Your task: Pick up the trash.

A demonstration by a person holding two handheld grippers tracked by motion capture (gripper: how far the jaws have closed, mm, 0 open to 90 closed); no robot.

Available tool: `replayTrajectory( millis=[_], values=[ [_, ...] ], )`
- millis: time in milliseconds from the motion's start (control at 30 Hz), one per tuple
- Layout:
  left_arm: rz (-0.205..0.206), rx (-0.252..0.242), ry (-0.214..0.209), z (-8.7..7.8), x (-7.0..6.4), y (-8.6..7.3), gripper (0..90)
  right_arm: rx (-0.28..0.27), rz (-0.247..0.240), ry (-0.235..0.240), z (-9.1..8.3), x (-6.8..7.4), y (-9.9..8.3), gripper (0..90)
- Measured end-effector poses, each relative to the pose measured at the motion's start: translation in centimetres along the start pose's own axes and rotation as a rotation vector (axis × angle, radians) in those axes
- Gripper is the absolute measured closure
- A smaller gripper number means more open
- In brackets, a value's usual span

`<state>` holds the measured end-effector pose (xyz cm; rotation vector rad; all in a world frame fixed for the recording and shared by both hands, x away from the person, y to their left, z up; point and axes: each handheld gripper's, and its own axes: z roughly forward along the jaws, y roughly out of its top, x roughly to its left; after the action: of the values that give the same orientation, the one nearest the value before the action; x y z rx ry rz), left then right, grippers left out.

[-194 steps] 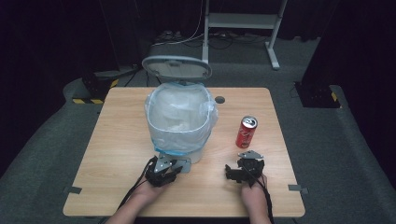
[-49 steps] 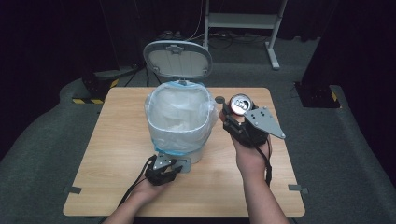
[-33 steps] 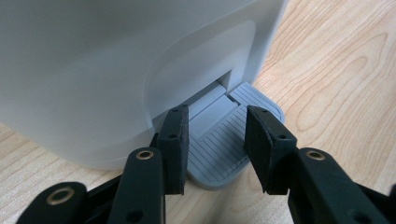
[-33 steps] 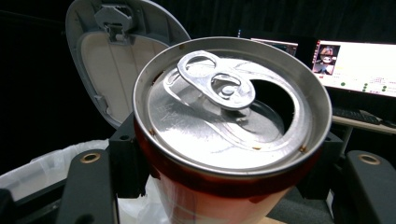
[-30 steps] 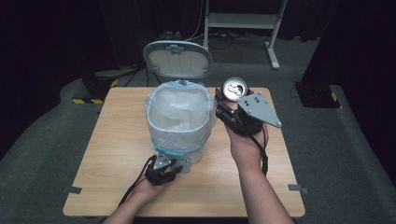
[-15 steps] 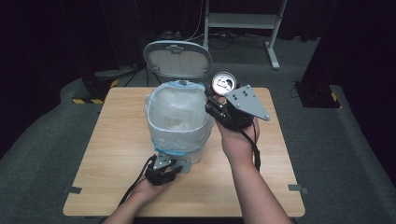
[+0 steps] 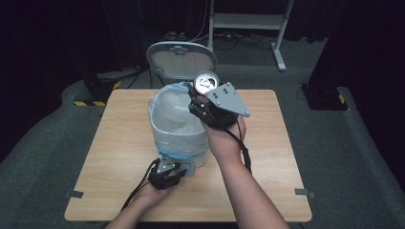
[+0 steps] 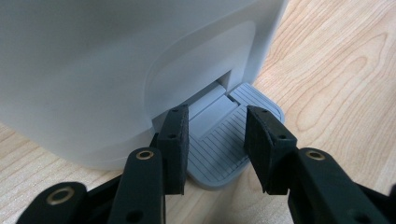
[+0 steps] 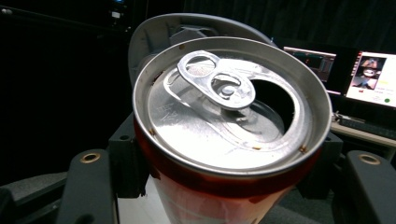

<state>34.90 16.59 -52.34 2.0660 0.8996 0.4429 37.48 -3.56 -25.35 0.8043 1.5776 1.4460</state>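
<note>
A pale wooden worktop (image 7: 119, 138) stands on grey carpet in a dark room, and near its middle sits a white pedal bin (image 7: 179, 125) lined with a translucent bag. The bin's grey lid (image 7: 180, 60) stands open and upright on the far side of the bin.

The right gripper (image 7: 203, 98) is raised above the bin's right rim, its jaws clamped on a red drinks can (image 7: 206, 82) whose silver top faces up toward the camera. In the right gripper view the can (image 9: 229, 135) sits between the two black jaws, its tab lifted and the mouth already open (a dark hole in the lid), with the bin's lid (image 9: 187, 28) rising just behind it. The grey three-cornered plate (image 7: 228, 99) on this gripper tilts over the hand.

The left gripper (image 7: 167, 171) rests low on the worktop at the near foot of the bin. In the left gripper view its jaws stand apart over the ribbed grey foot pedal (image 8: 224, 149) that juts from the bin's base, and whether they touch it I cannot tell.

Beyond the bin's far side, a white metal stand (image 7: 248, 21) and loose cables lie on the floor, with yellow-and-black hazard tape (image 7: 88, 102) to the bin's left. Lit monitors (image 9: 369, 77) glow in the background of the right gripper view.
</note>
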Motion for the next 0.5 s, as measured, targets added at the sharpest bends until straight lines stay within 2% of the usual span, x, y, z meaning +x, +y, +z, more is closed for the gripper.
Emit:
replayTrajectory(
  millis=[500],
  values=[
    [-0.002,-0.001,-0.002,0.0,0.0,0.0,59.8,0.021,0.009,0.075,2.7,3.0,-0.1,33.4]
  ],
)
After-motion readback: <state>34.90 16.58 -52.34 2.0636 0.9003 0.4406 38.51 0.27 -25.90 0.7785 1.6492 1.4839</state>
